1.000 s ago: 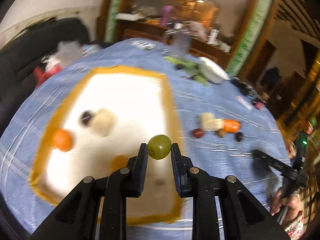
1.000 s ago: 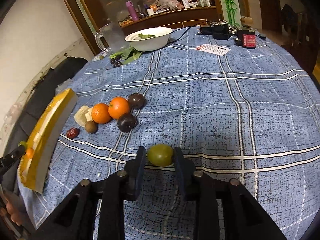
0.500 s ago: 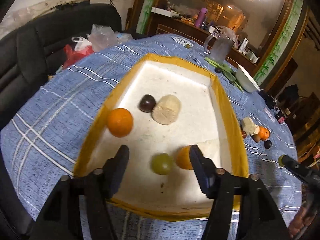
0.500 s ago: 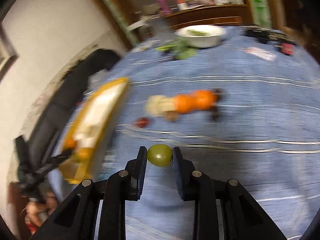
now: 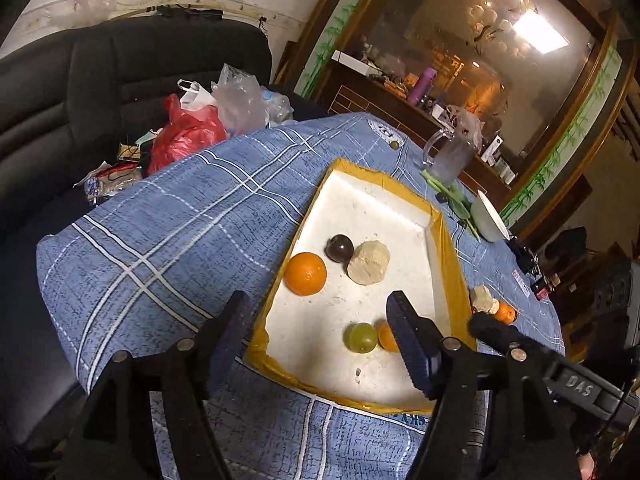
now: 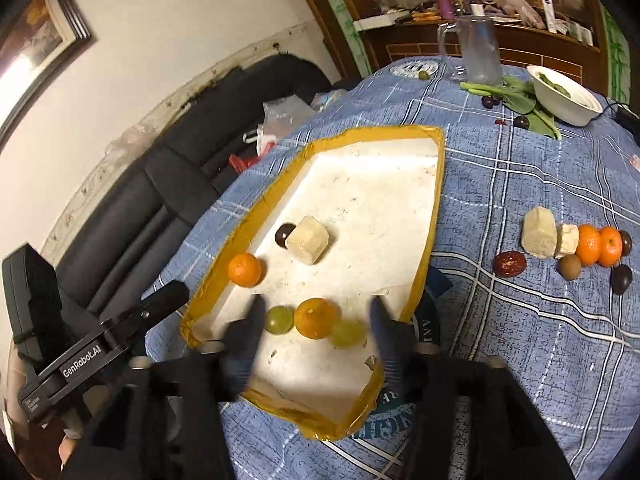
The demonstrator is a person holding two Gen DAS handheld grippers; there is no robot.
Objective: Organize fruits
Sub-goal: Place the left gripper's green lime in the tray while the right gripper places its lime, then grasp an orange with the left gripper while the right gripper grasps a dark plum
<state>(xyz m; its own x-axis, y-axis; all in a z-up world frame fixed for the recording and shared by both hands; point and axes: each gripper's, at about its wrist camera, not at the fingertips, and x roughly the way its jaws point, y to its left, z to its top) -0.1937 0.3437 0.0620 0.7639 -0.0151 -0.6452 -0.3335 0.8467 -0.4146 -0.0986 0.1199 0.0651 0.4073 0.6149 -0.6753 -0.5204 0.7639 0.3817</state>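
A white tray with a yellow taped rim [image 5: 455,264] [image 6: 240,236] lies on the blue checked cloth. In it are an orange [image 5: 305,279], a dark plum [image 5: 339,248], a beige chunk [image 5: 368,268], a small orange [image 6: 316,318] and two green fruits [image 6: 279,319] [image 6: 349,333]. My left gripper [image 5: 320,336] hovers over the tray's near left corner; its jaws are opening and touch nothing. My right gripper [image 6: 316,324] is over the tray's near end, jaws opening. The right-hand green fruit lies loose between them, close to the right finger.
A row of loose fruit sits on the cloth right of the tray: beige chunks [image 6: 539,233], oranges [image 6: 598,245], a red date [image 6: 508,264], dark plums [image 6: 621,279]. A white bowl [image 6: 564,98], greens and a glass mug [image 6: 478,50] stand at the back. Plastic bags [image 5: 188,132] lie on the black sofa.
My left gripper let its green fruit go into the tray and drew back to the left. My right gripper carried its green fruit from the cloth to the tray and opened.
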